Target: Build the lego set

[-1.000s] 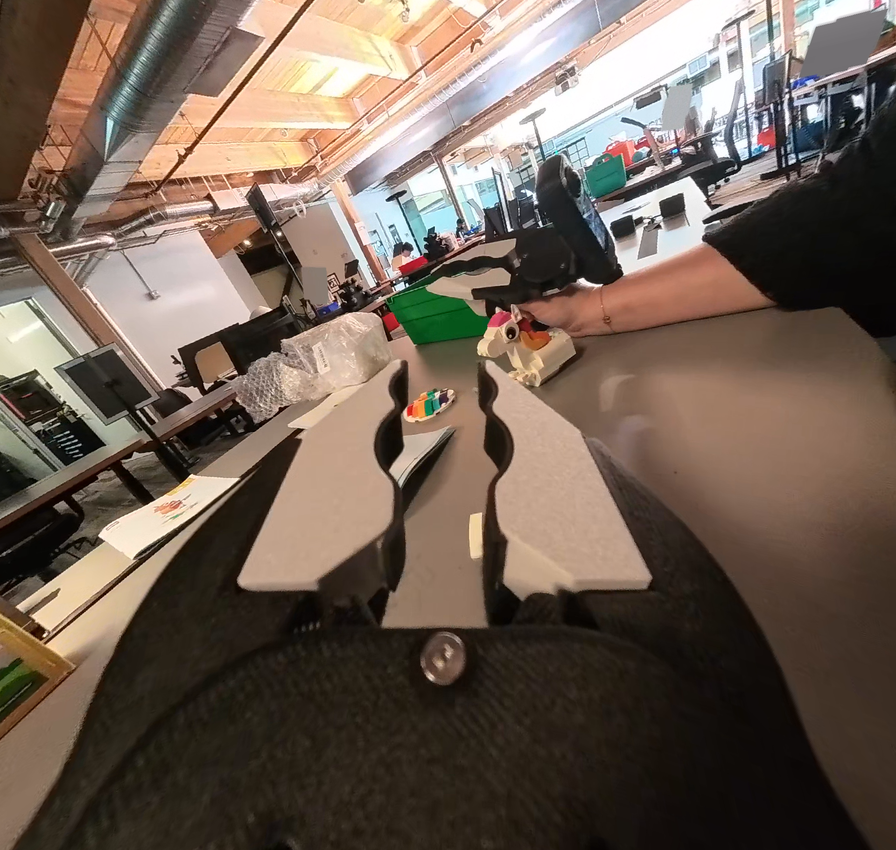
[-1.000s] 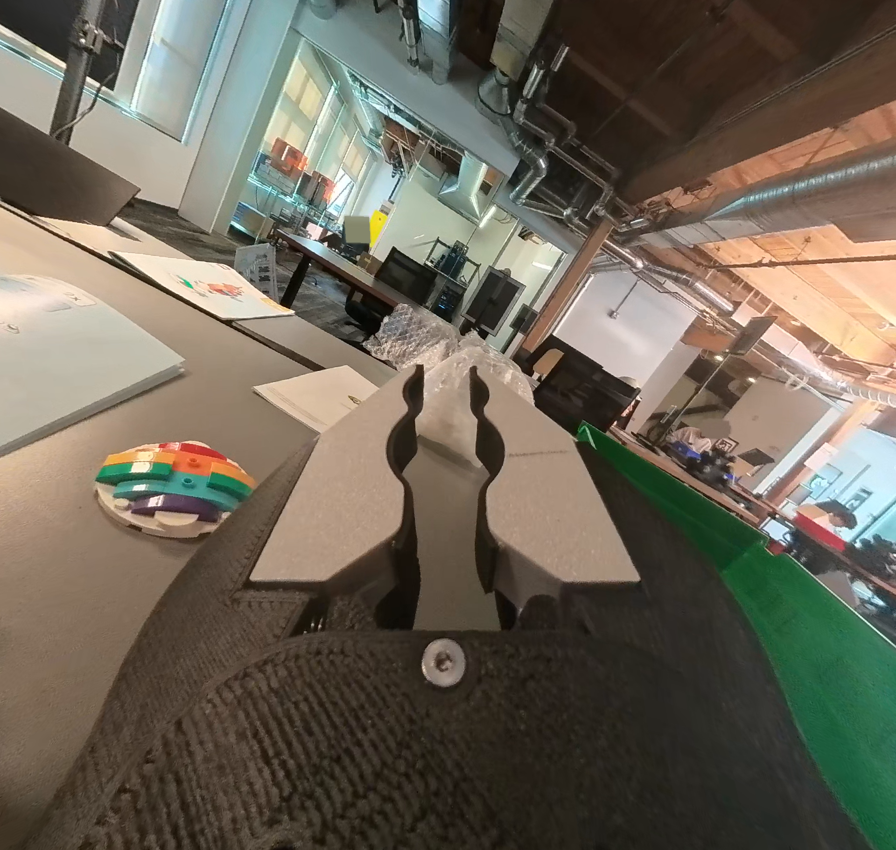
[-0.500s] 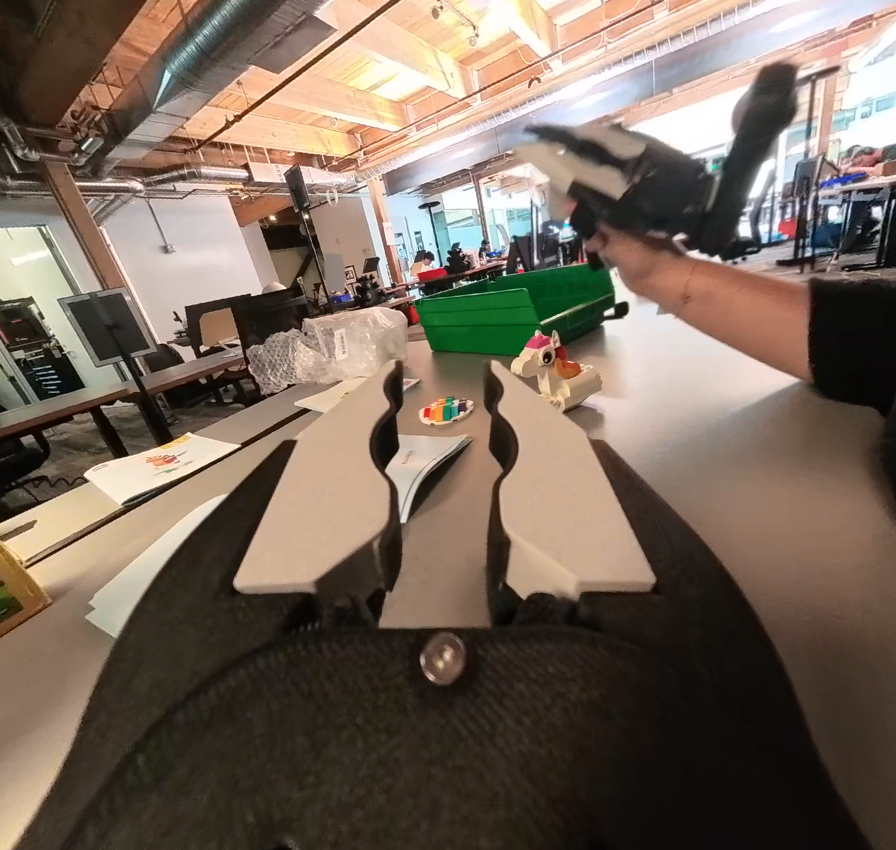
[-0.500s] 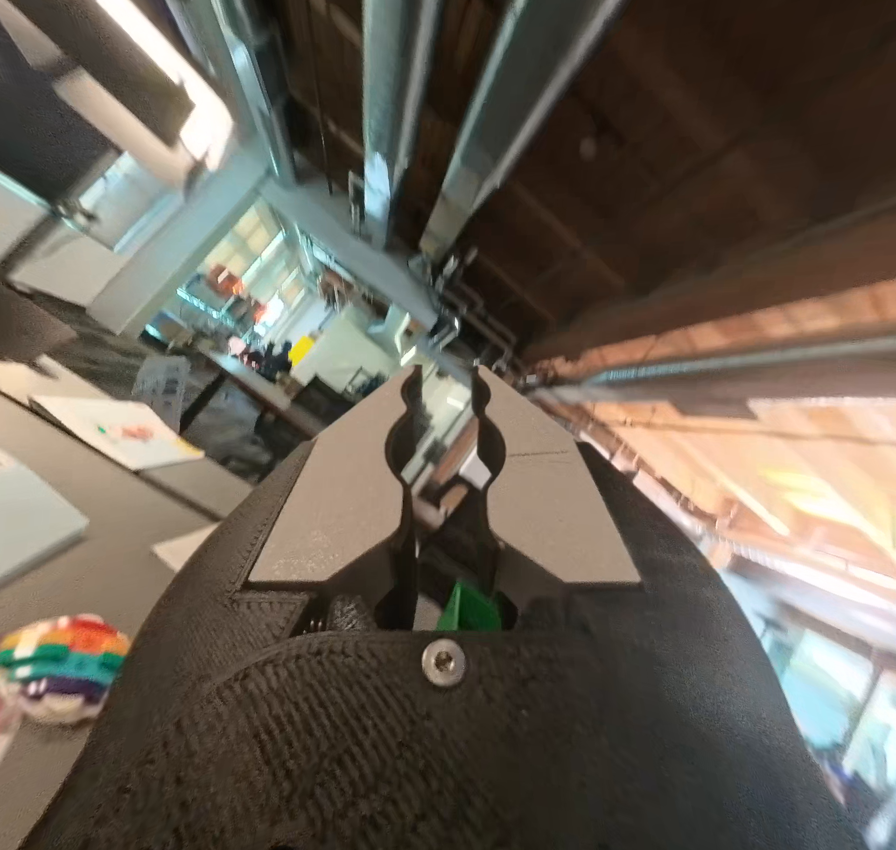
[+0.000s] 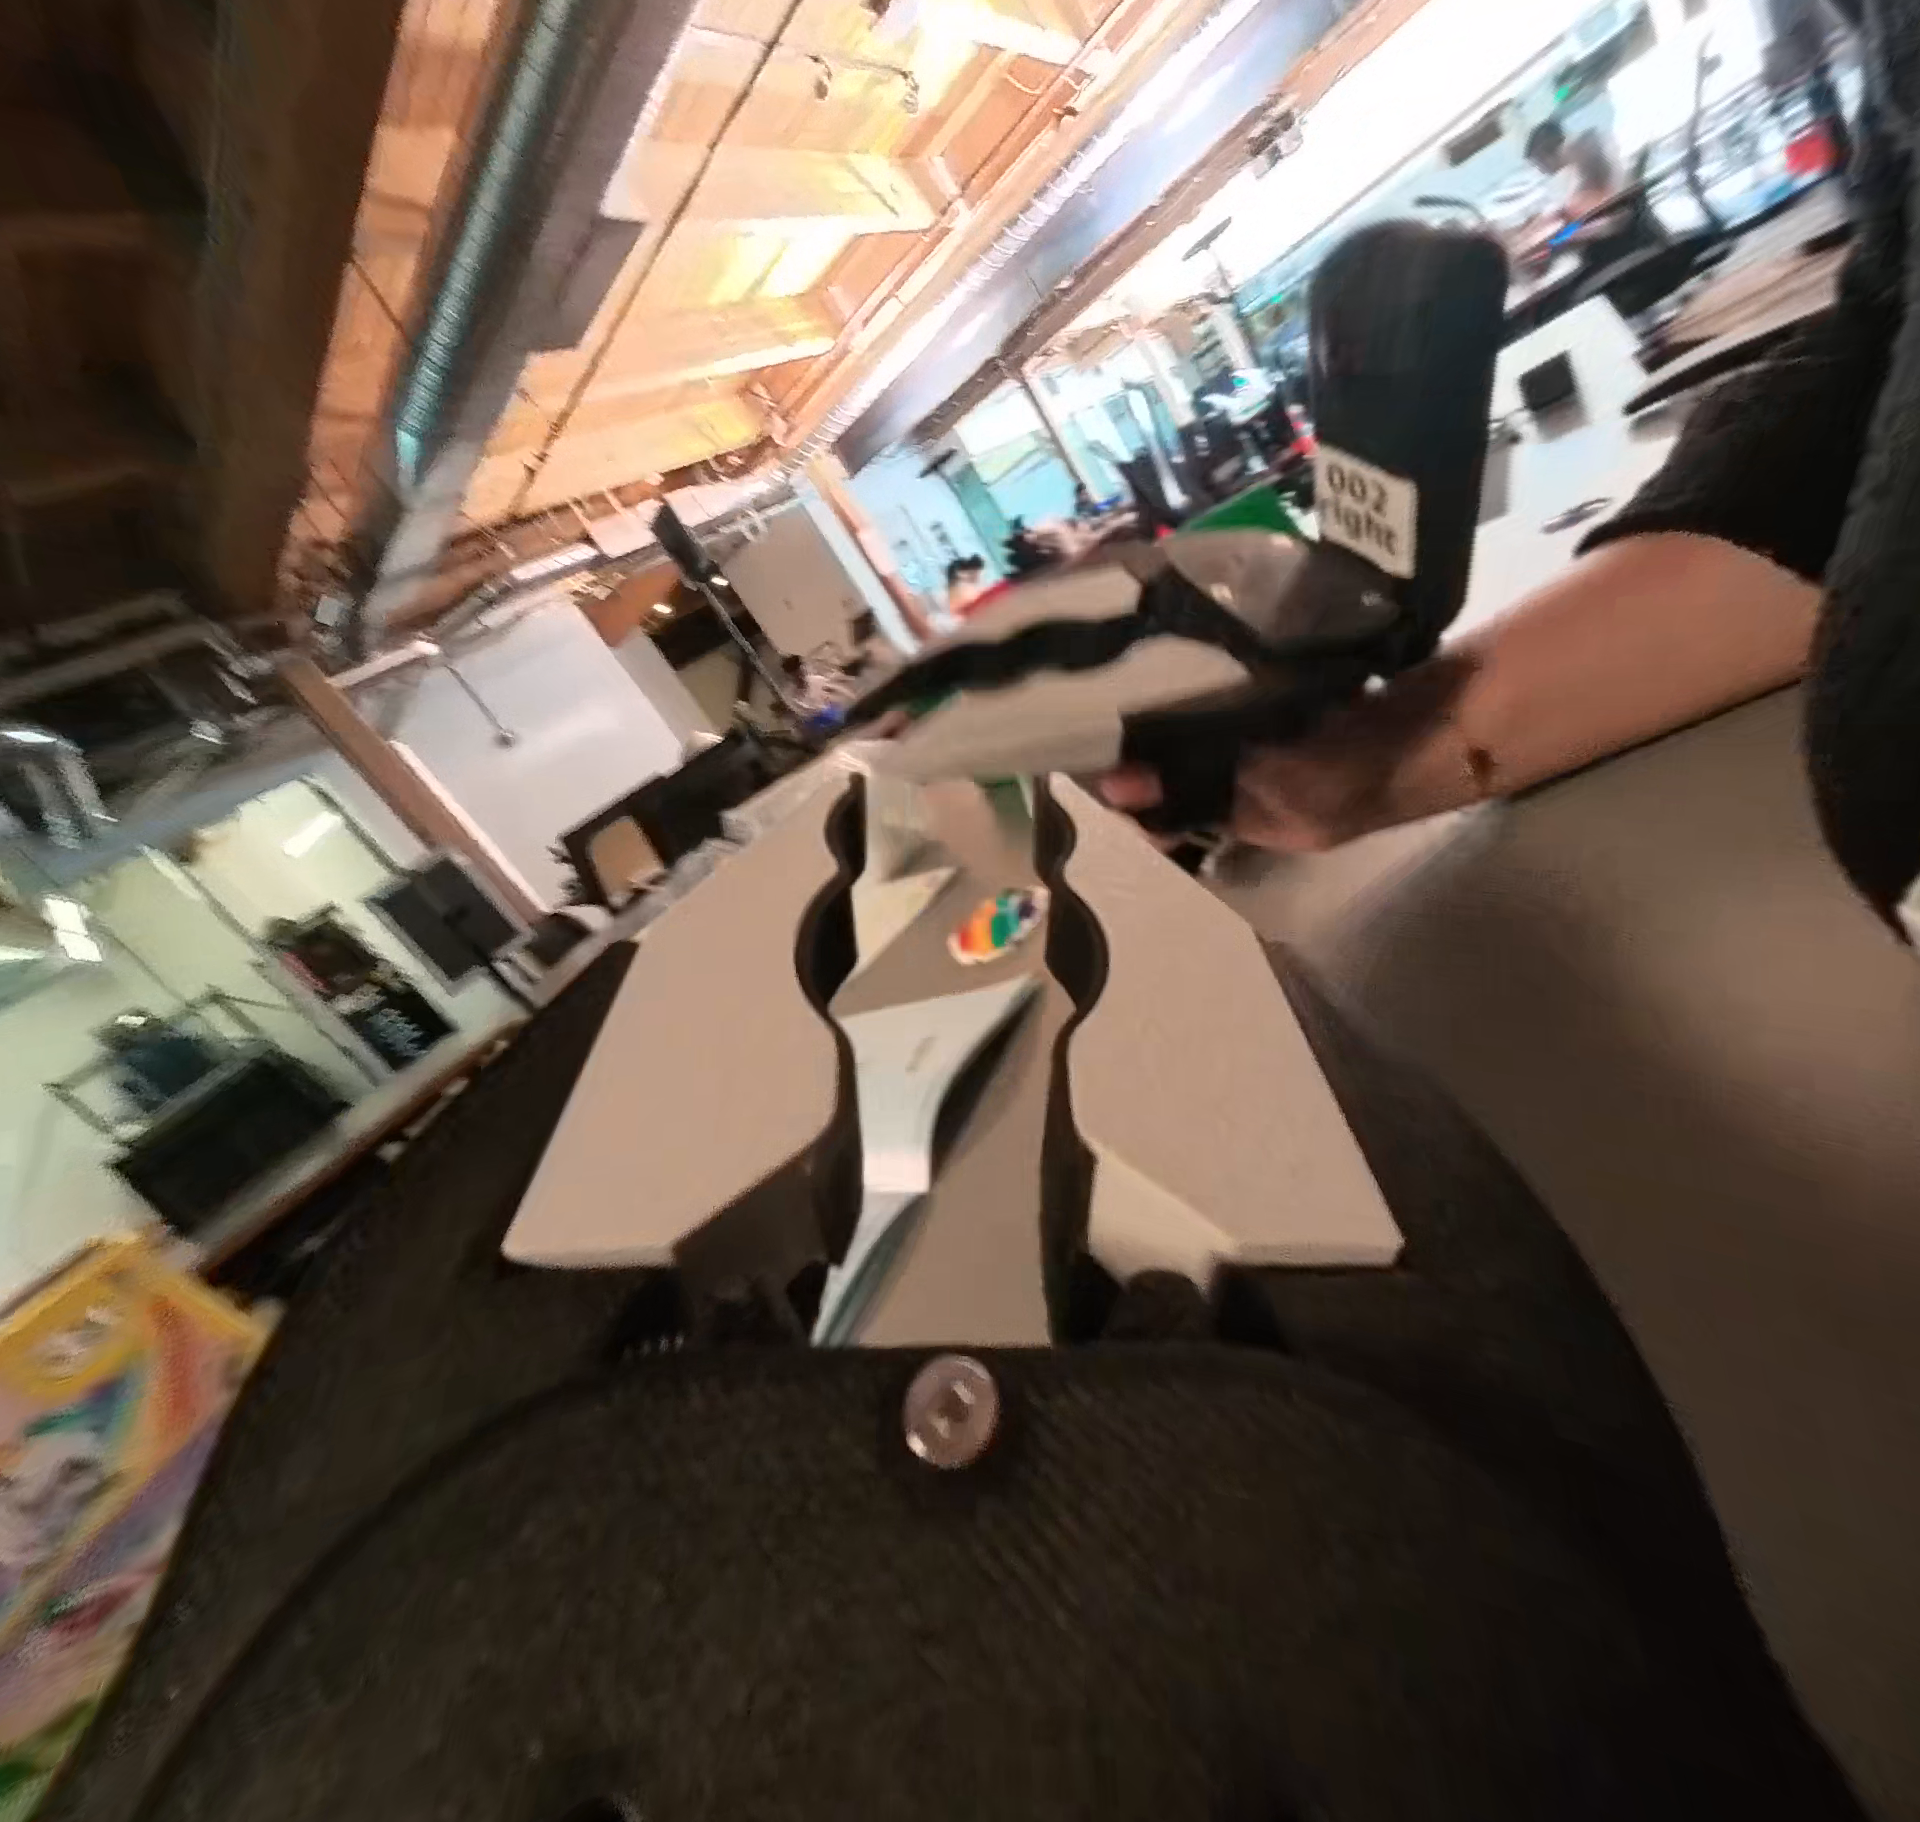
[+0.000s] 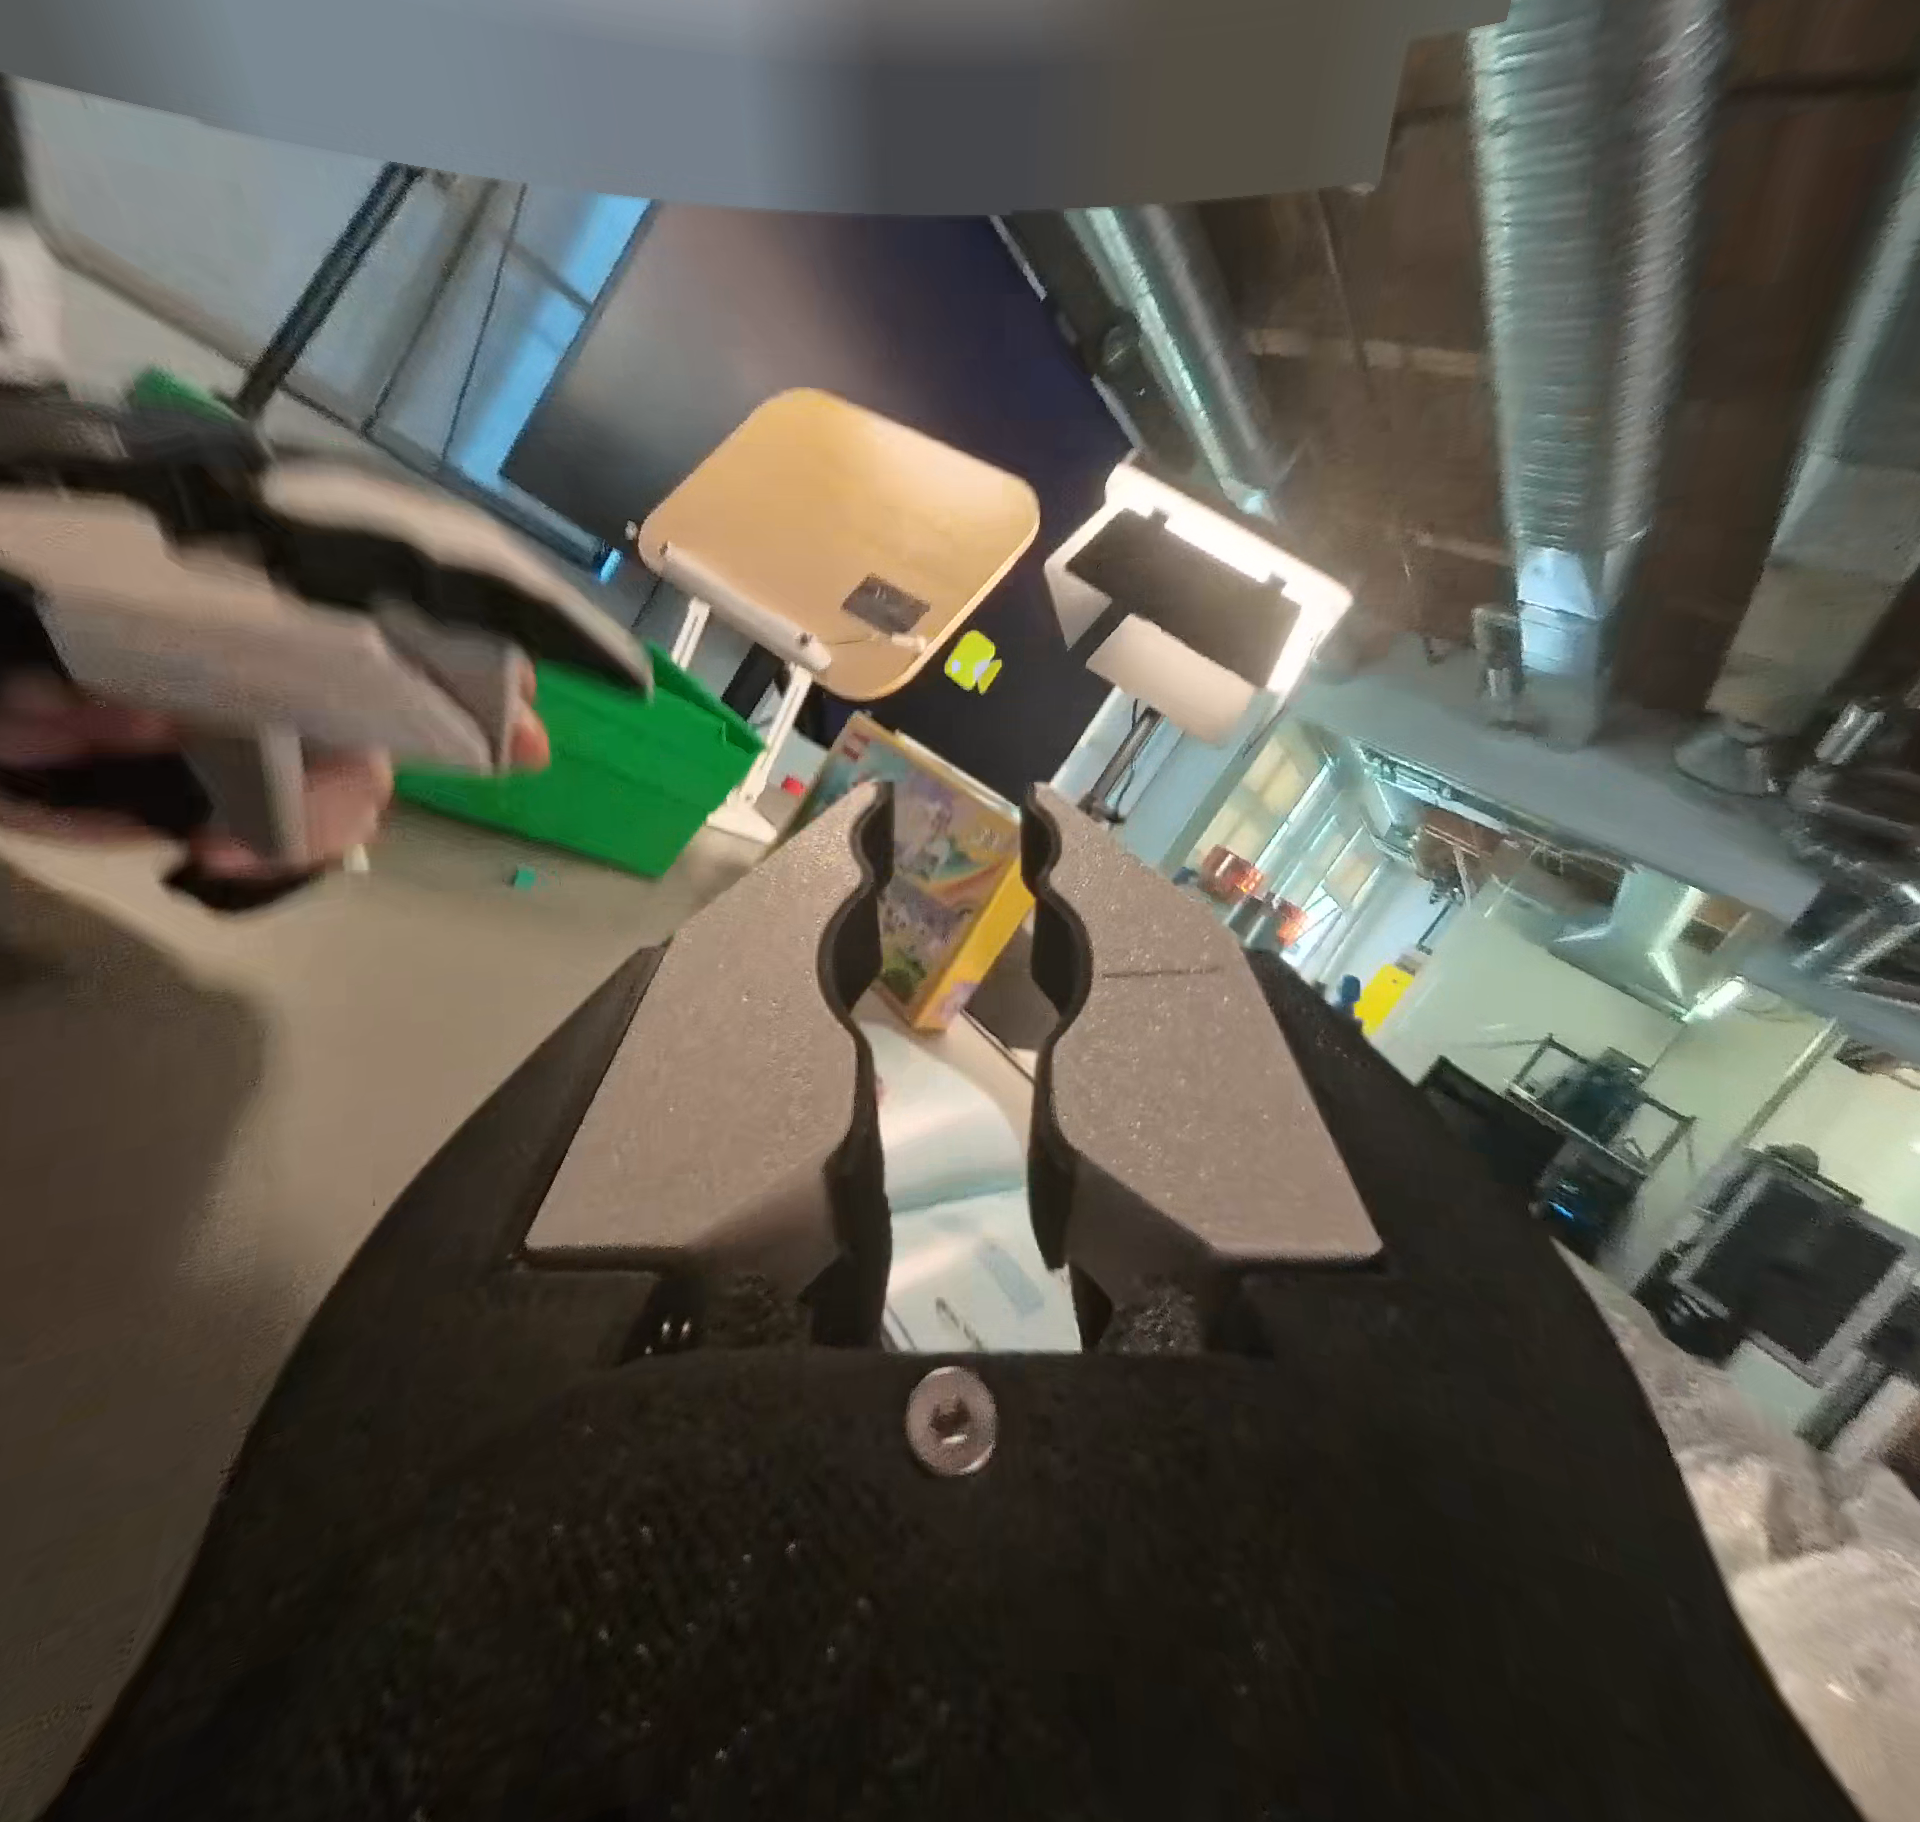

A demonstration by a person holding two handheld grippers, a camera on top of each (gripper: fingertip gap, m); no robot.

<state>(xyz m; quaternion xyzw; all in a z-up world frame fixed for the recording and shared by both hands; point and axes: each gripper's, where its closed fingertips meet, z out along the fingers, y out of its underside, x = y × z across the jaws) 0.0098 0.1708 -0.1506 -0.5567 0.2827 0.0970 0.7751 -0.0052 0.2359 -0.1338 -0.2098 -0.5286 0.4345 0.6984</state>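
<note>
Left wrist view: the left claw point(image 5: 951, 816) is open and empty, tilted above the grey bench point(image 5: 1507, 1045). Through the gap between its fingers lie an open booklet point(image 5: 925, 1055) and, farther off, a round rainbow-coloured lego piece point(image 5: 997, 925) flat on the bench. The right claw point(image 5: 883, 718) crosses the picture just beyond, held in a hand point(image 5: 1340, 775) with a dark sleeve; its fingers are parted with nothing clearly between them, though blur hides the tips. At the lower left edge a colourful box point(image 5: 94, 1460) shows. Neither claw touches a lego part, so this looks like a pause between steps.

Right wrist view: the right claw point(image 6: 956, 796) points away from the builder, open and empty. Ahead stands the yellow lego box point(image 6: 956, 899), leaning, with a green bin point(image 6: 613, 764) to its left and a small teal brick point(image 6: 523, 877) loose on the bench point(image 6: 364, 993) before the bin. The left claw point(image 6: 582, 692) enters from the left, blurred. A pale booklet point(image 6: 956, 1190) lies under the gap. The bin likely keeps loose parts together.
</note>
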